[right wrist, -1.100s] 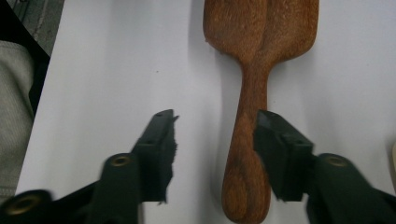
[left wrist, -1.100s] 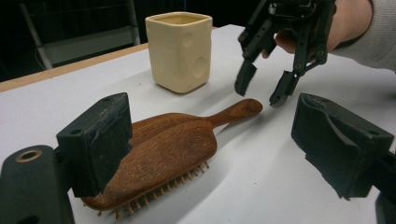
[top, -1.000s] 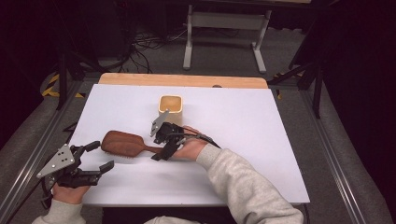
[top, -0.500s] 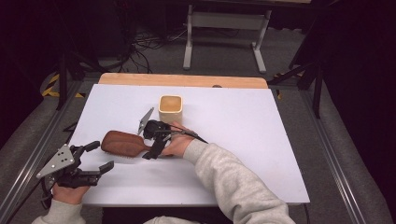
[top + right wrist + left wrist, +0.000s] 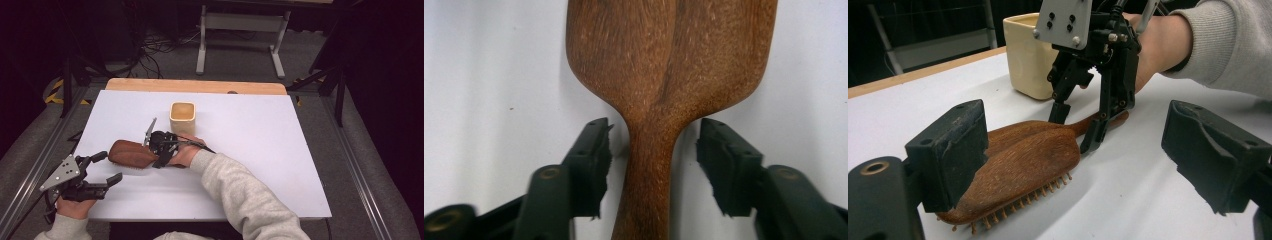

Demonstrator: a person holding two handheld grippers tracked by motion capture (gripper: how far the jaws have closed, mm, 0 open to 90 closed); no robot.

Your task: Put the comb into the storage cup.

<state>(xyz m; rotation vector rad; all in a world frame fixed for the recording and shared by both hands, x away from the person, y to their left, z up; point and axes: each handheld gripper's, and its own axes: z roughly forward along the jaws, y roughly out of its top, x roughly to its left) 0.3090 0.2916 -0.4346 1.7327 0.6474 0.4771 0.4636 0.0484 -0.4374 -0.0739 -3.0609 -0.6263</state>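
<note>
Wooden hairbrush (image 5: pixel 131 154) lies bristles-down on the white counter (image 5: pixel 260 150), left of centre in the high view, handle pointing right toward the right gripper (image 5: pixel 159 150). Right gripper comes down over the handle where it narrows from the brush head; in the right gripper view the handle (image 5: pixel 649 175) runs up the middle of the frame between the two fingers (image 5: pixel 591 165), a sliver of counter showing on each side, so the pads straddle it without pressing. Those fingers have just been closing in, the handle between them. Left gripper (image 5: pixel 102 170) sits at lower left of the high view, just short of the brush head, held in the person's hand (image 5: pixel 75 207); its fingers (image 5: pixel 948 152) stand spread wide with nothing between them, the brush head (image 5: pixel 1018 165) lying just beyond. Cream square cup (image 5: pixel 182 116) stands upright at upper centre, near the right gripper and apart from the brush.
</note>
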